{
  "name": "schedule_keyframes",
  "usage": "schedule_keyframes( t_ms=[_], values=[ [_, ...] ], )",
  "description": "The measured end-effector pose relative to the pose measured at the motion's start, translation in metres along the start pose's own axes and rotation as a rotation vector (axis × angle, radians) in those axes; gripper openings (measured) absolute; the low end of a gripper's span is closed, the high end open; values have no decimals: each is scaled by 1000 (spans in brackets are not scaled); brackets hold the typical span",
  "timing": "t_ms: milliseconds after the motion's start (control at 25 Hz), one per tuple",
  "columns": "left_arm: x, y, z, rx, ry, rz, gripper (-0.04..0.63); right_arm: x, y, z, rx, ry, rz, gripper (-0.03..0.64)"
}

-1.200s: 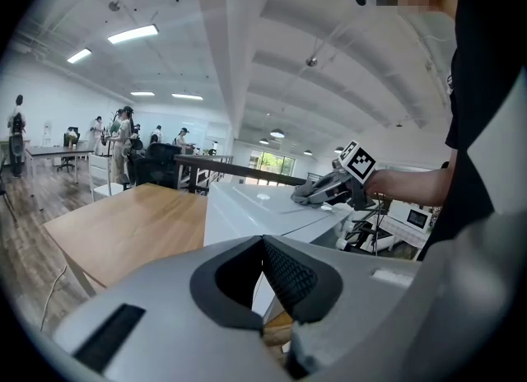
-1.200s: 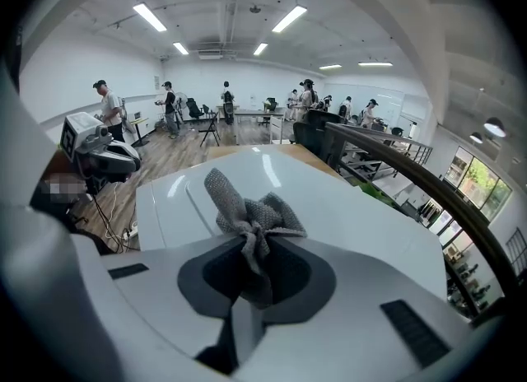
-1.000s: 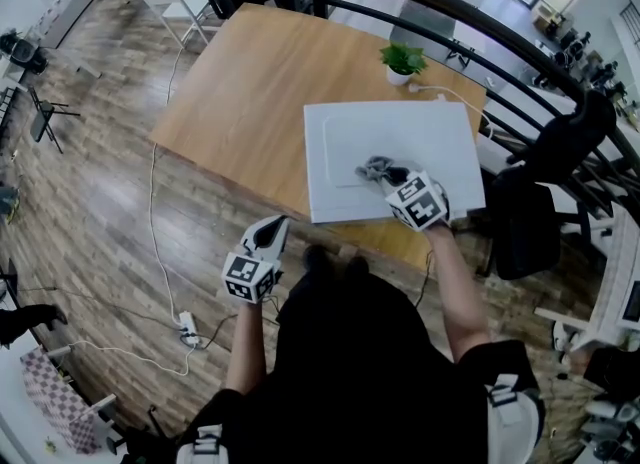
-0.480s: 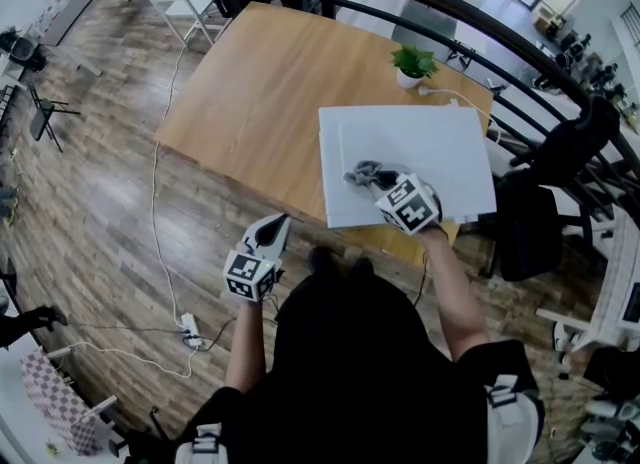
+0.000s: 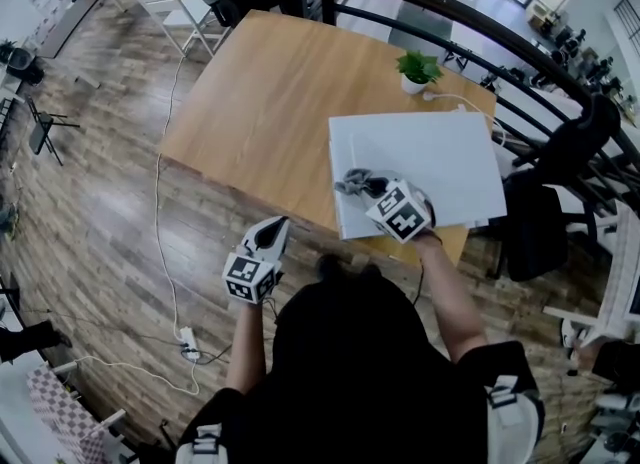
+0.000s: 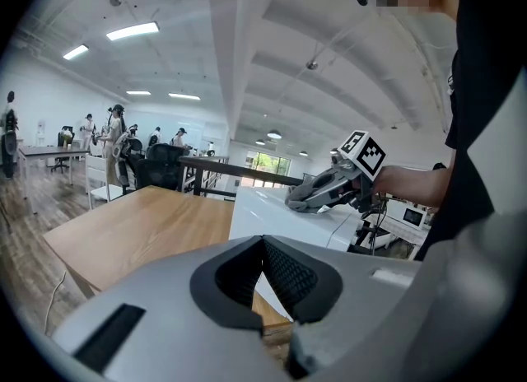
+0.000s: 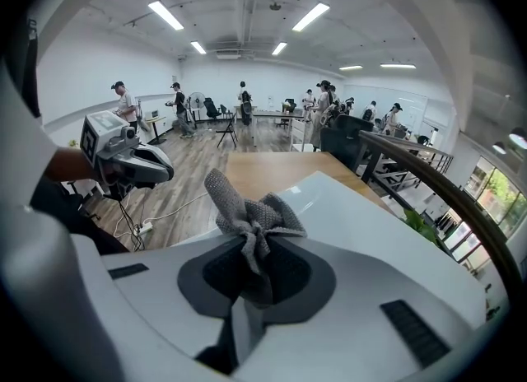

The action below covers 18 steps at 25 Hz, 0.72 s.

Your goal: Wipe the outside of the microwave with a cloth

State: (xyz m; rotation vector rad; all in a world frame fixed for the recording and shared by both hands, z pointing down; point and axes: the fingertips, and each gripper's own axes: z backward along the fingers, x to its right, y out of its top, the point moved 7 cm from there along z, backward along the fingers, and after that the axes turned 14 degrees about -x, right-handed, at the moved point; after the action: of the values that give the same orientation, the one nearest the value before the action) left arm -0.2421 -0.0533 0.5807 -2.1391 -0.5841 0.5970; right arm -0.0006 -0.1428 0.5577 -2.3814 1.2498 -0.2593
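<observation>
Bunching out past the tips of the right gripper, the grey cloth is clamped between jaws closed tight on it. Its loose folds are pressed on the top panel of the white microwave, near that panel's lower-left corner, centre-right of the head view. In the right gripper view the cloth is seen knotted up at frame centre, w/ the pinched part sunk between the jaws of the right gripper and the microwave top spread out behind it. The microwave is stood on the wooden table, at the table's lower-right edge. A small potted plant is set just beyond the microwave's upper edge. The left gripper is held lower left of centre, over the wood floor, apart from the table and well apart from the cloth. In its own view the left gripper is shown w/ jaws brought fully together and nothing between them. A power strip lies on the floor at lower left. A dark railing runs along the upper right.
</observation>
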Motion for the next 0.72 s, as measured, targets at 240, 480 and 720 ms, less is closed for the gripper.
schedule_keyframes(
  t_ms=[240, 480, 720],
  values=[
    [-14, 6, -4, 5, -19, -18, -1, -6, 15, -11, -10, -13, 28, 29],
    [-29, 7, -5, 3, -29, -22, -1, -1, 28, -19, -3, -15, 10, 29],
    [-38, 3, -1, -6, -36, -22, -1, 7, 40, -26, -14, -64, 5, 29]
  ],
)
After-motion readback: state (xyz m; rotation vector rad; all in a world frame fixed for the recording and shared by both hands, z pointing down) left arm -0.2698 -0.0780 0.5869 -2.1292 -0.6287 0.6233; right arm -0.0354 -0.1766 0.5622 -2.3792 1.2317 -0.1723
